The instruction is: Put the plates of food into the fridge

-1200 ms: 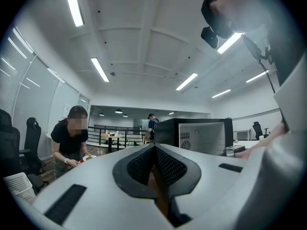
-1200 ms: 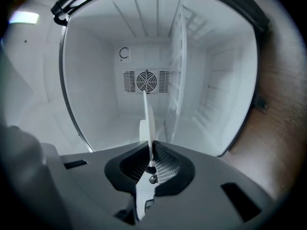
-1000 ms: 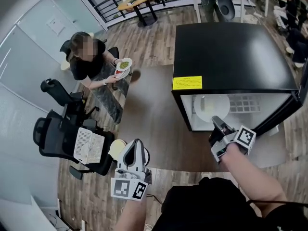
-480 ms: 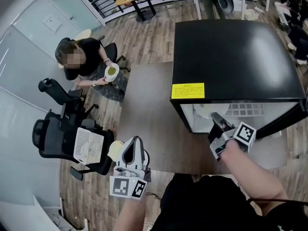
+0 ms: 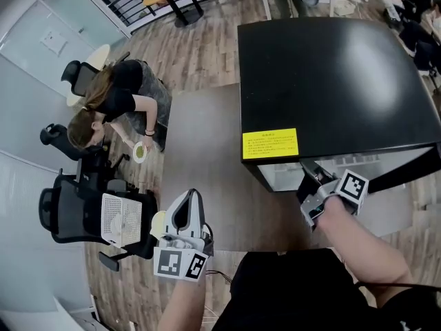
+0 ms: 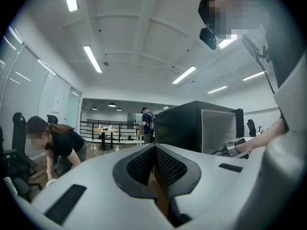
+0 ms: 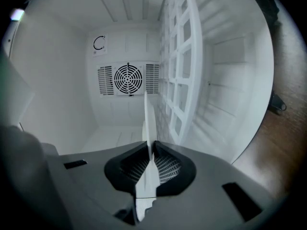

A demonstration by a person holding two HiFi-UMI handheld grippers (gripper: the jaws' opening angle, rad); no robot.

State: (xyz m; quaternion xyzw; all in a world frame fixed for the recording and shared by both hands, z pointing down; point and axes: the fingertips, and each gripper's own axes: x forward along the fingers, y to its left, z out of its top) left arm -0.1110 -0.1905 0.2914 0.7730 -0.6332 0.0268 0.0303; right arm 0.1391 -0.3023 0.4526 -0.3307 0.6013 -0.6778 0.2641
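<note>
The black fridge (image 5: 331,67) stands open toward me on a brown tabletop (image 5: 200,157). My right gripper (image 5: 310,179) reaches into its mouth. In the right gripper view the right gripper (image 7: 149,150) is shut on the rim of a white plate (image 7: 147,123), seen edge-on inside the white interior beside the wire rack (image 7: 184,71). My left gripper (image 5: 189,202) hangs near the table's front edge, pointing level. Its jaws (image 6: 154,152) are shut; a tan strip shows low in the gap. At the left a crouching person (image 5: 103,109) holds a small plate of green food (image 5: 140,152) near the floor.
The fridge door (image 5: 406,171) stands open at the right. Black office chairs (image 5: 69,216) with a white mesh panel (image 5: 120,219) crowd the floor at my left, with a pale round thing (image 5: 158,223) beside them. A fan grille (image 7: 128,79) marks the fridge's back wall.
The person with the green plate has bent down toward the floor. My right gripper has gone deeper under the fridge's top, hiding the white plate in the head view. My left gripper has sunk slightly.
</note>
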